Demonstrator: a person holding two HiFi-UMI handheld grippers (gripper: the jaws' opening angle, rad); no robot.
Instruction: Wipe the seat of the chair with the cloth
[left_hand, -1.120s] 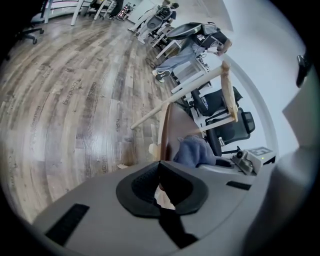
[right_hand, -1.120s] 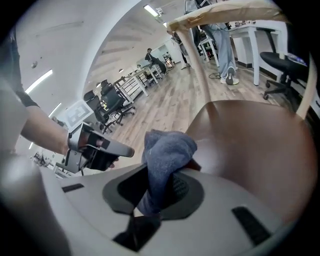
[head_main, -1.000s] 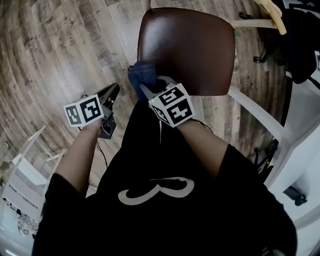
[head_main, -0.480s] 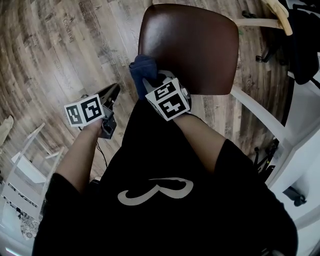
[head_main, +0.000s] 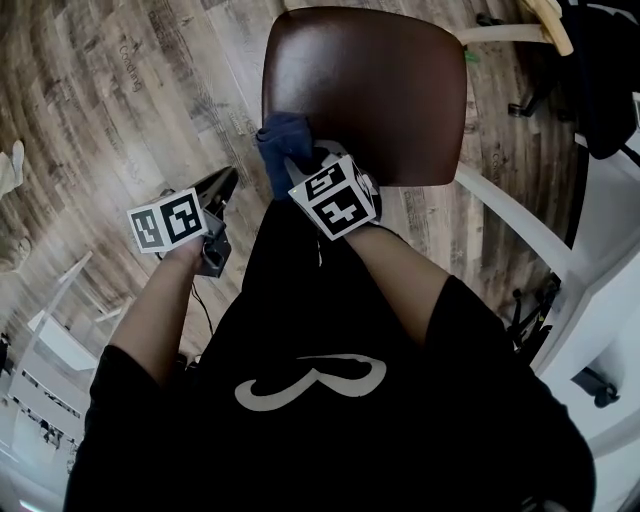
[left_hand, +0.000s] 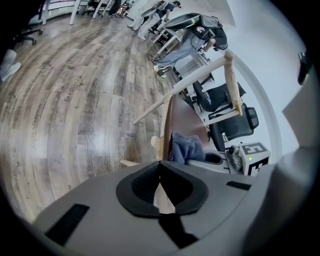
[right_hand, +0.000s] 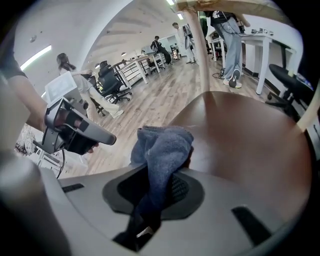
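The chair's brown seat (head_main: 370, 90) fills the top middle of the head view. My right gripper (head_main: 298, 165) is shut on a blue cloth (head_main: 283, 140) and holds it against the seat's near left corner. In the right gripper view the cloth (right_hand: 162, 150) bunches out between the jaws over the seat (right_hand: 240, 145). My left gripper (head_main: 222, 185) hangs off to the left of the chair above the floor, shut with nothing in it. From the left gripper view the cloth (left_hand: 186, 148) and the seat's edge (left_hand: 172, 125) show just ahead.
Wood-plank floor (head_main: 120, 110) surrounds the chair. The chair's pale wooden frame (head_main: 505, 215) runs along the right, with a white desk (head_main: 610, 240) and dark office chairs (left_hand: 222, 100) beyond. White furniture (head_main: 50, 340) stands at lower left. People stand far off (right_hand: 227, 30).
The right gripper with the cloth has shifted slightly along the seat's near left corner, its marker cube turning a little. The left gripper has stayed put.
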